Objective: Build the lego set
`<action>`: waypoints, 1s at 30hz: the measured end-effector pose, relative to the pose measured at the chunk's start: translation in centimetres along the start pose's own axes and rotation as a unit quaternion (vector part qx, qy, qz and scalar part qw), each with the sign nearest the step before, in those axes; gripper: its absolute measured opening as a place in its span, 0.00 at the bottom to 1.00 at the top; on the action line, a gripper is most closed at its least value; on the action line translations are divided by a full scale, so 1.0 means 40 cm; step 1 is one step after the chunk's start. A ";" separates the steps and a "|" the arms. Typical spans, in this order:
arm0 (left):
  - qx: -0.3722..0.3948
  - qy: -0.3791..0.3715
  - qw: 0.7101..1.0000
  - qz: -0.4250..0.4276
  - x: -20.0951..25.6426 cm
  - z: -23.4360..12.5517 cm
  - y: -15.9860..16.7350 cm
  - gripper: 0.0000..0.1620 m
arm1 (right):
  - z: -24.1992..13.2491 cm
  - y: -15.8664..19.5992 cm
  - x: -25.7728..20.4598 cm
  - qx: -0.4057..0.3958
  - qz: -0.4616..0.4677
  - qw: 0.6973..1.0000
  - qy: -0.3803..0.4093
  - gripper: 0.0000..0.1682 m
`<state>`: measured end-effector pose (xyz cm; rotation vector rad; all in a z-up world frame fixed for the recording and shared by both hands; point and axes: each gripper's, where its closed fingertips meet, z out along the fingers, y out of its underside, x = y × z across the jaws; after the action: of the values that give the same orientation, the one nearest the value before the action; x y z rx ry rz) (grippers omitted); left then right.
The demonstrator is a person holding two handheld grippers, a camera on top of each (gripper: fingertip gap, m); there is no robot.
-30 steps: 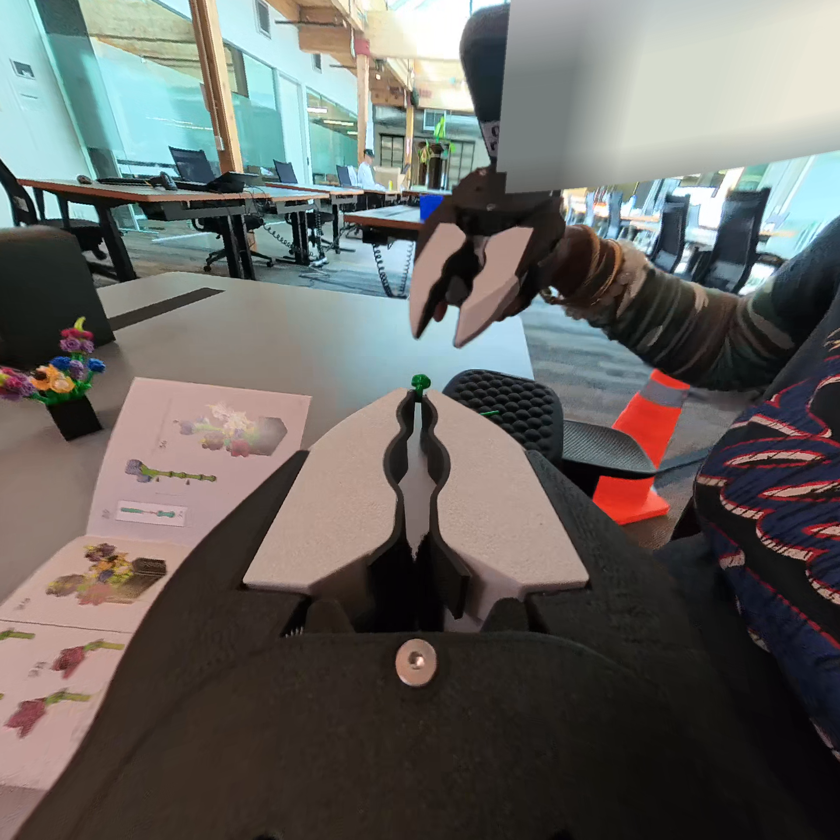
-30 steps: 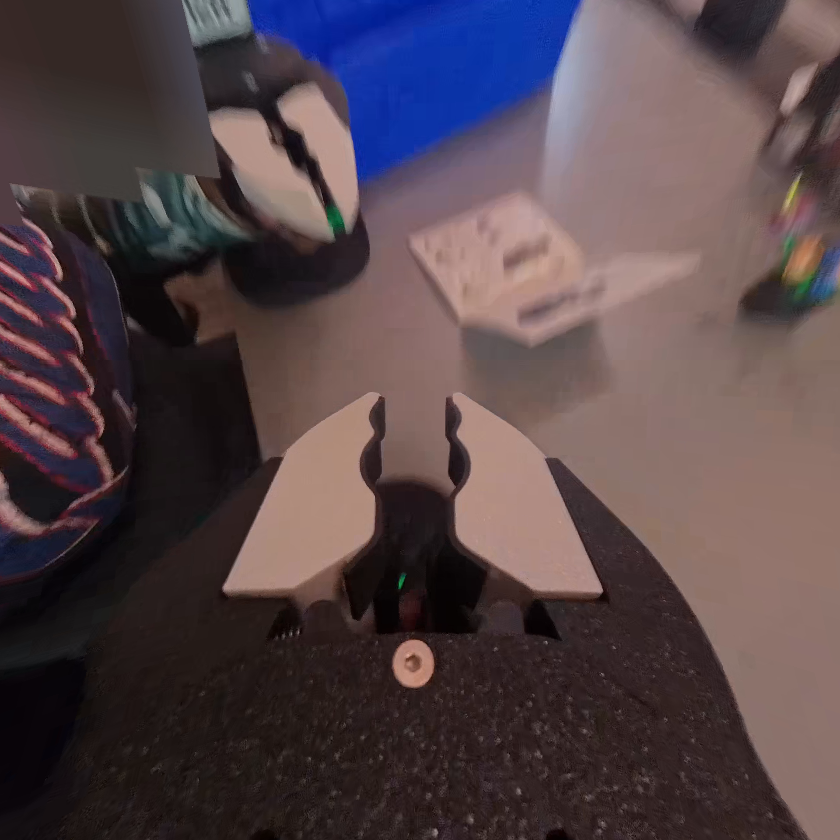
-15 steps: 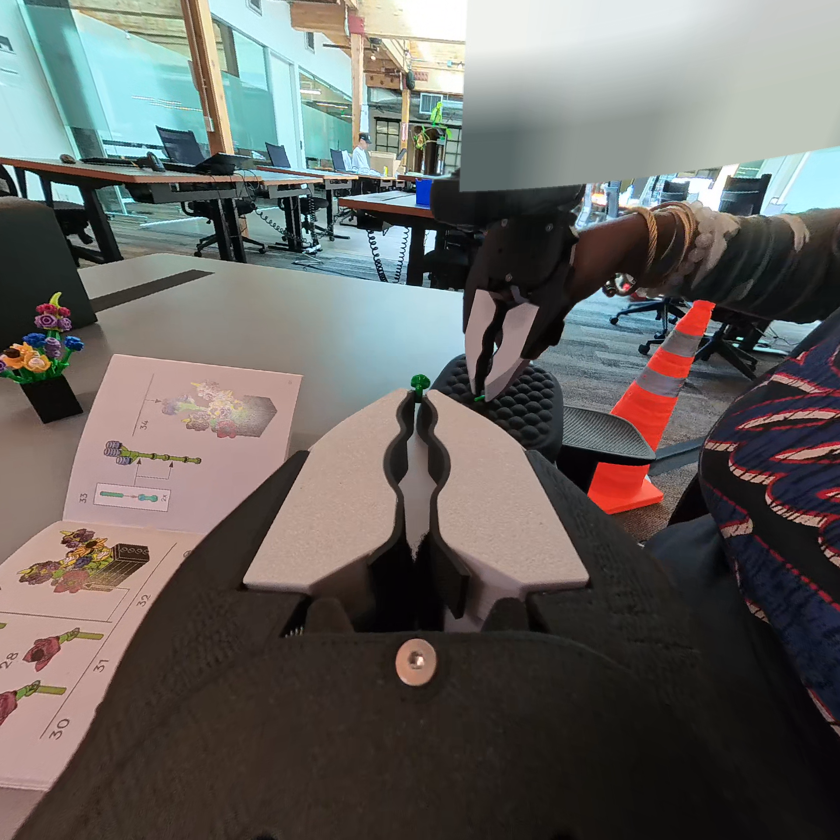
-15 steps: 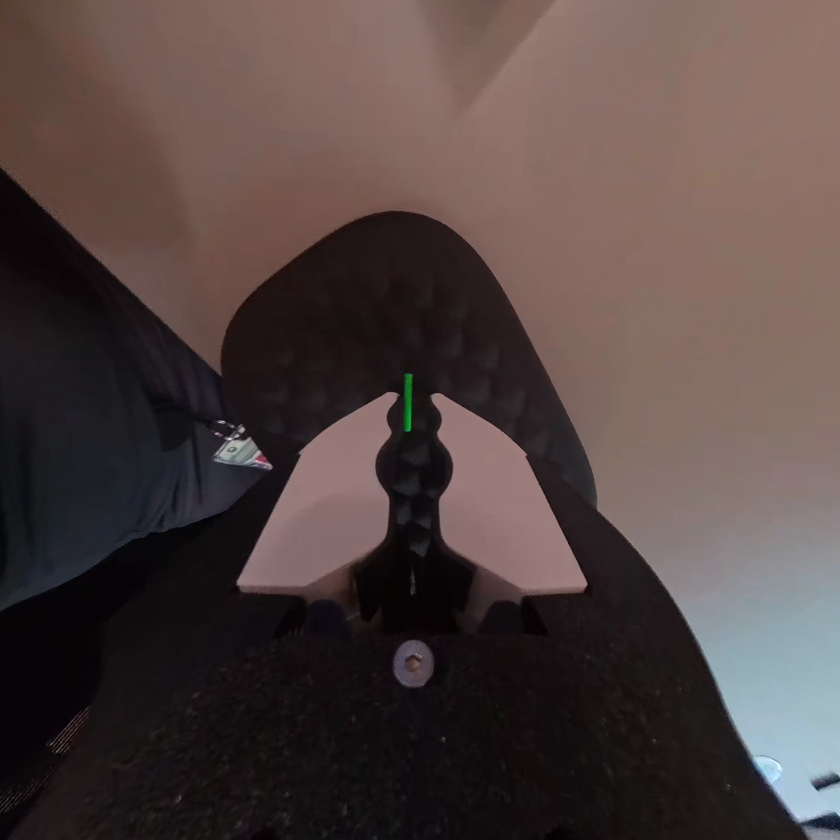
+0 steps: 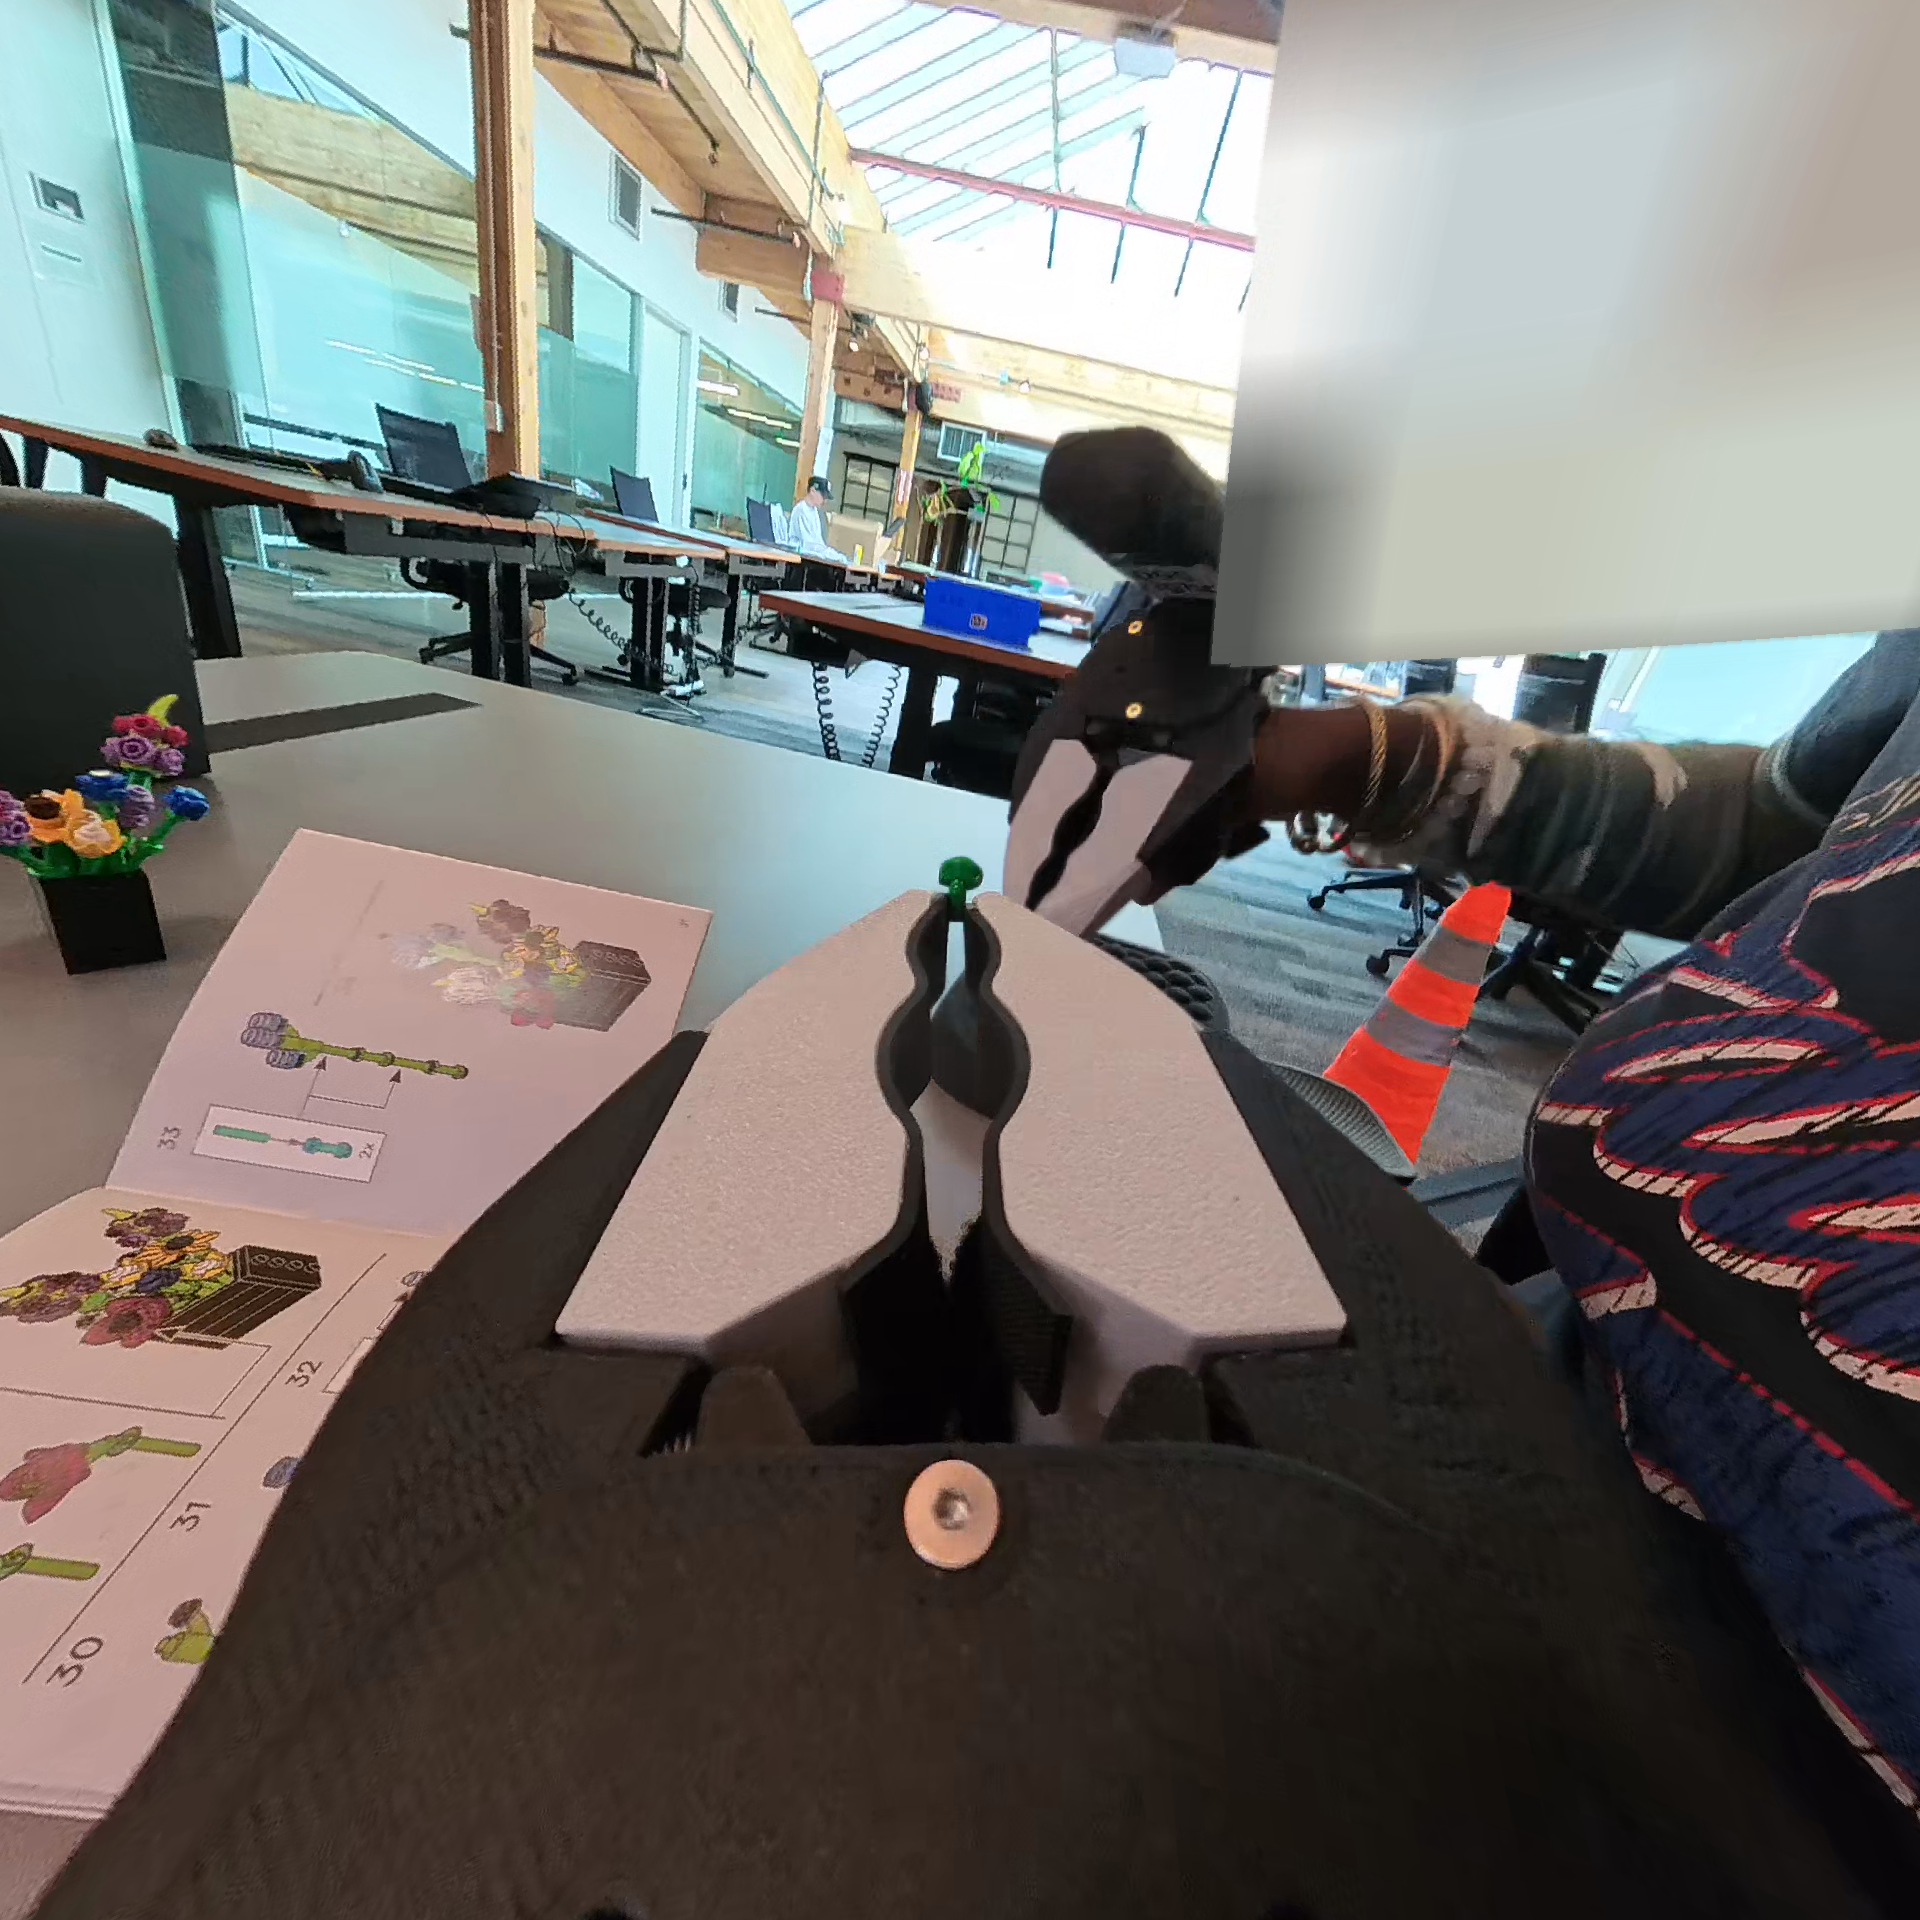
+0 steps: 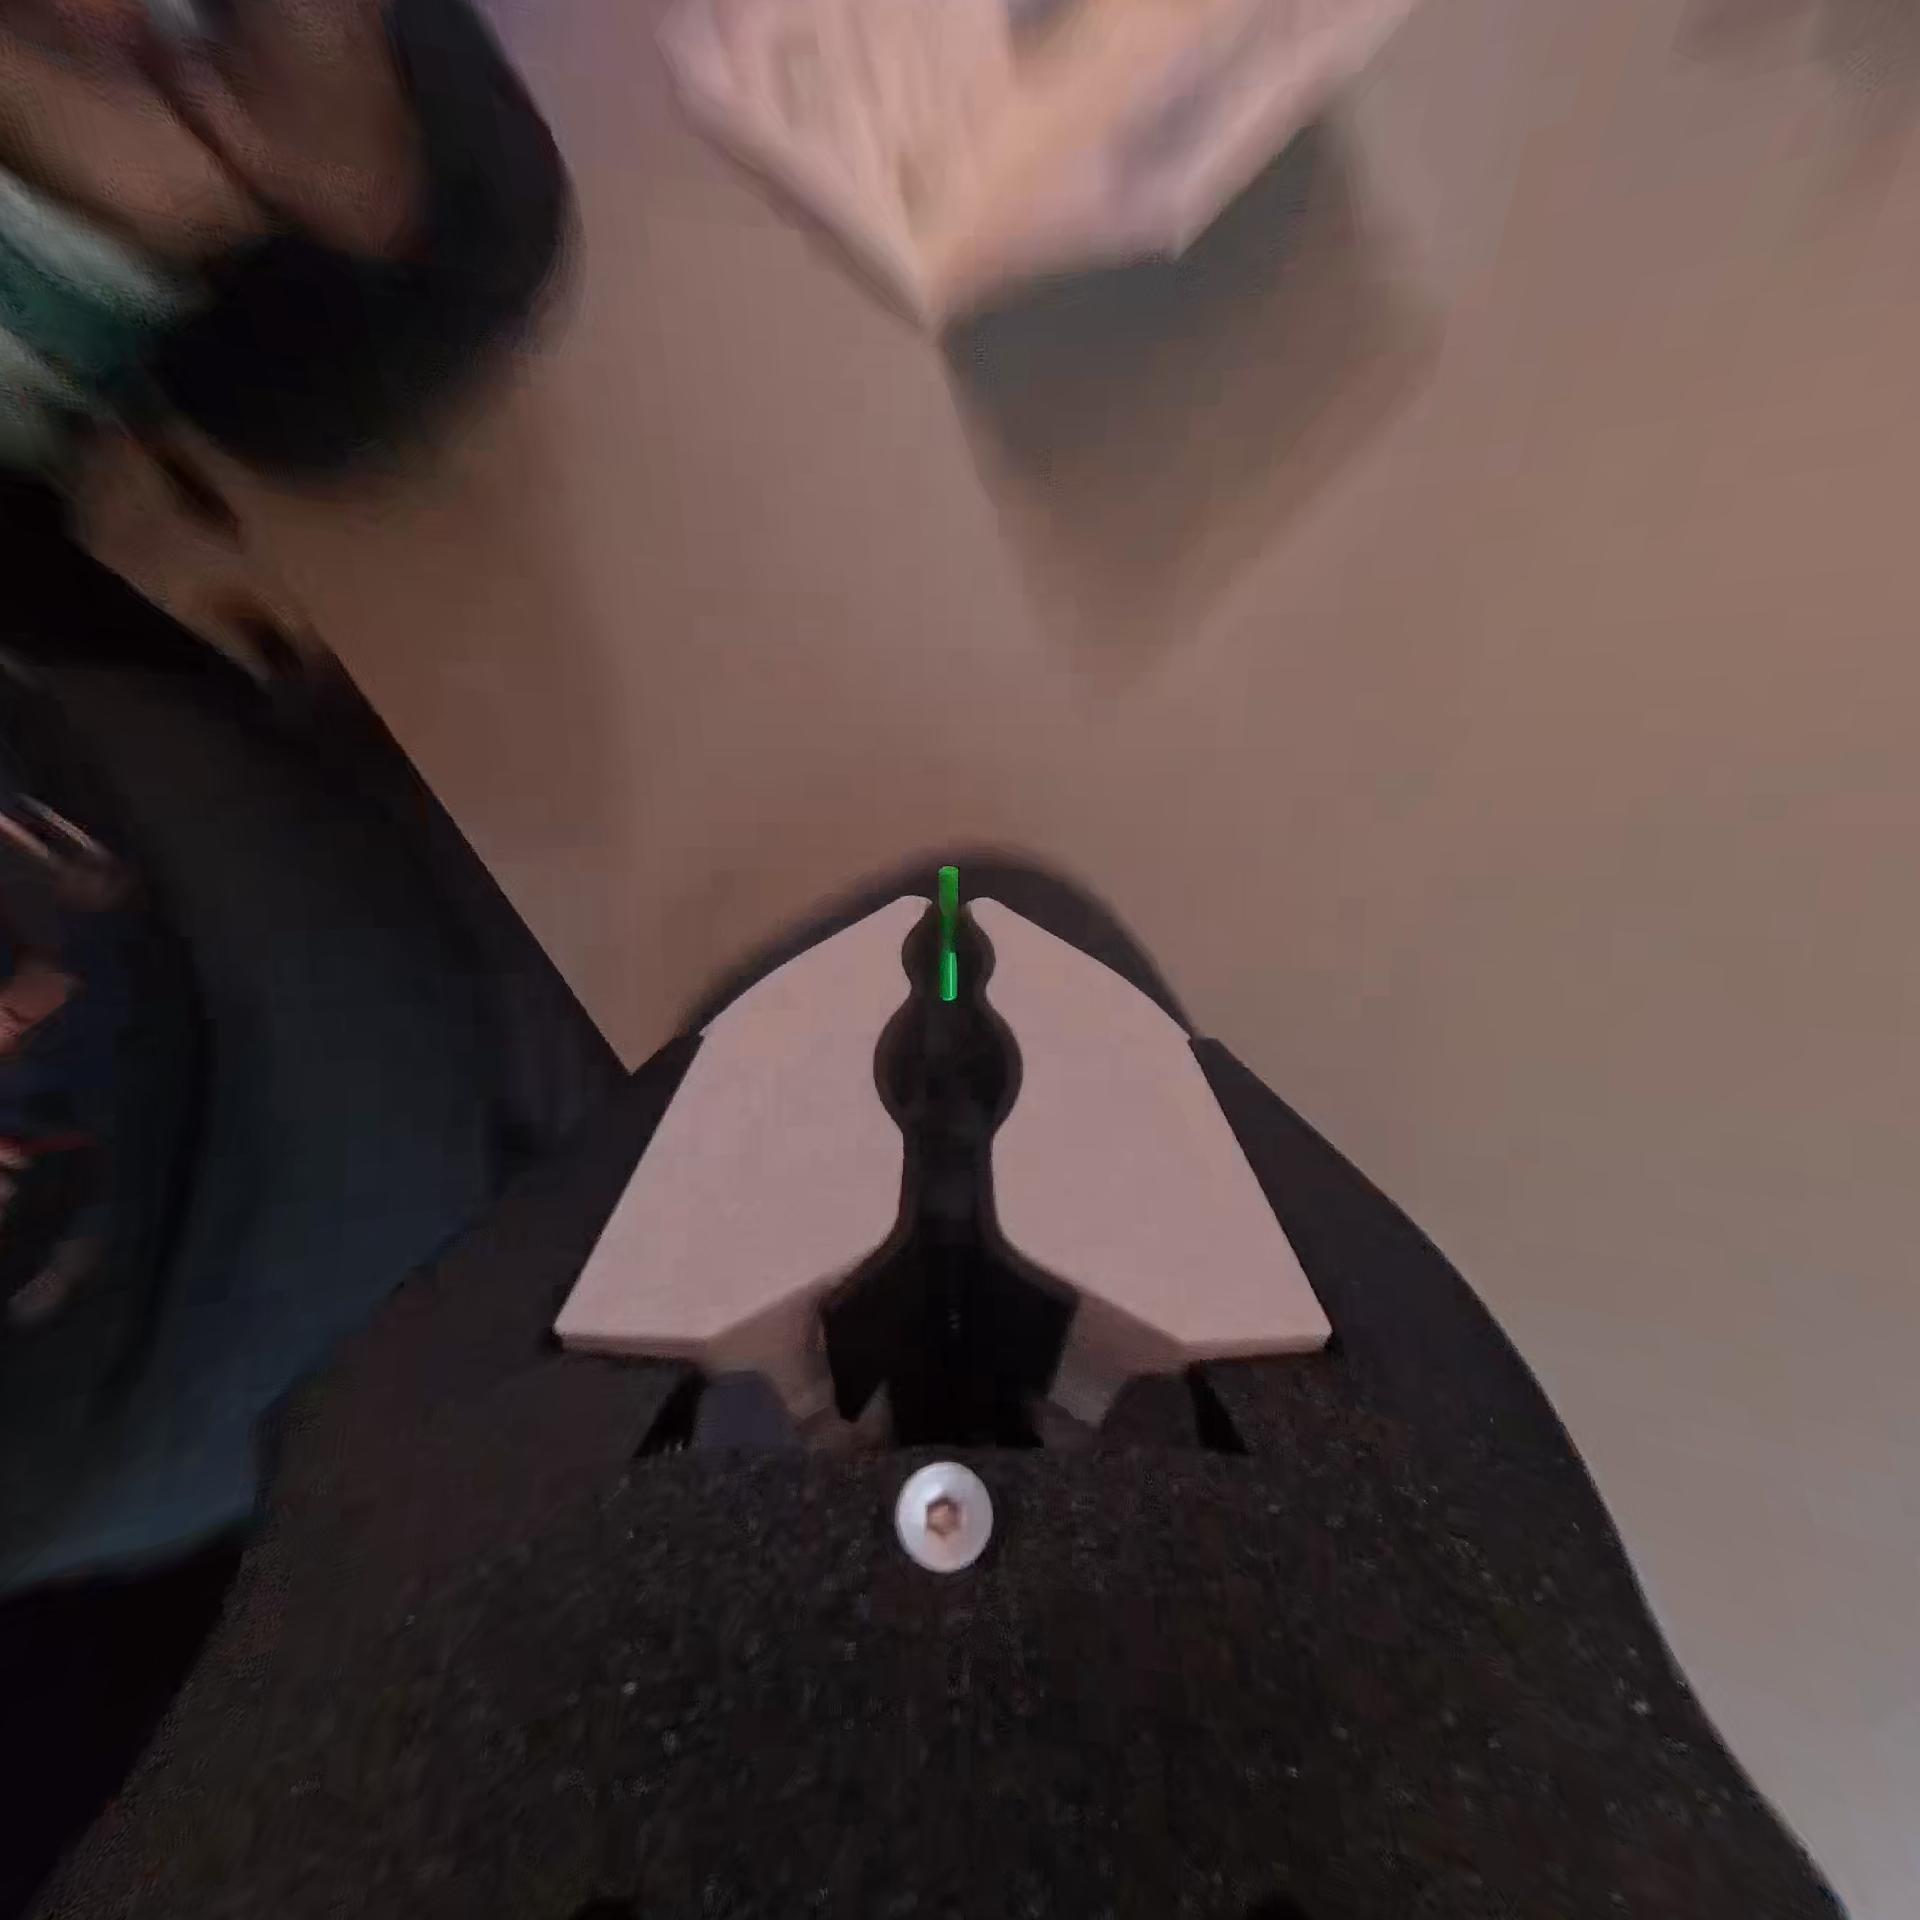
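My left gripper is shut on a dark green lego stem; its knobbed end sticks out above the tips. My right gripper is shut on a thin bright green rod, which pokes out past the tips. In the left wrist view the right gripper points down and left, just to the right of my left gripper's tips and apart from them. A built lego flower bouquet in a black base stands at the far left of the grey table.
An open instruction booklet lies on the table to the left of my left gripper; it shows blurred in the right wrist view. A black mesh chair and an orange cone are off the table's right edge. The person's patterned sleeve fills the right.
My right gripper came down open to the chair seat, shut on the green rod, then lifted it up beside my left gripper's tips. My left gripper stayed shut on its stem.
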<state>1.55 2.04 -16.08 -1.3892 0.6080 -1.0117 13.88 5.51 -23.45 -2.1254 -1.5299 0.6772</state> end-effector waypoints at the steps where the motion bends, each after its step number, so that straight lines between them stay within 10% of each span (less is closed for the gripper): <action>1: 0.006 -0.001 1.000 -0.001 -0.001 -0.002 -0.004 0.02 | -0.006 -0.060 -0.014 0.080 0.011 0.996 -0.030 0.02; 7: 0.091 -0.032 0.995 -0.017 -0.014 -0.016 -0.062 0.02 | -0.139 -0.342 -0.086 0.520 0.102 0.808 -0.259 0.01; 14: 0.163 -0.026 0.984 -0.060 -0.004 0.010 -0.082 0.02 | -0.210 -0.450 -0.086 0.652 0.074 0.666 -0.354 0.02; 30: 0.189 -0.031 0.977 -0.093 -0.030 -0.021 -0.081 0.02 | -0.233 -0.485 -0.053 0.679 0.049 0.659 -0.321 0.02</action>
<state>-0.45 3.01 -13.30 -1.1466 0.2233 -1.1613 4.63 8.67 -4.14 -0.7516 -0.5611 1.9384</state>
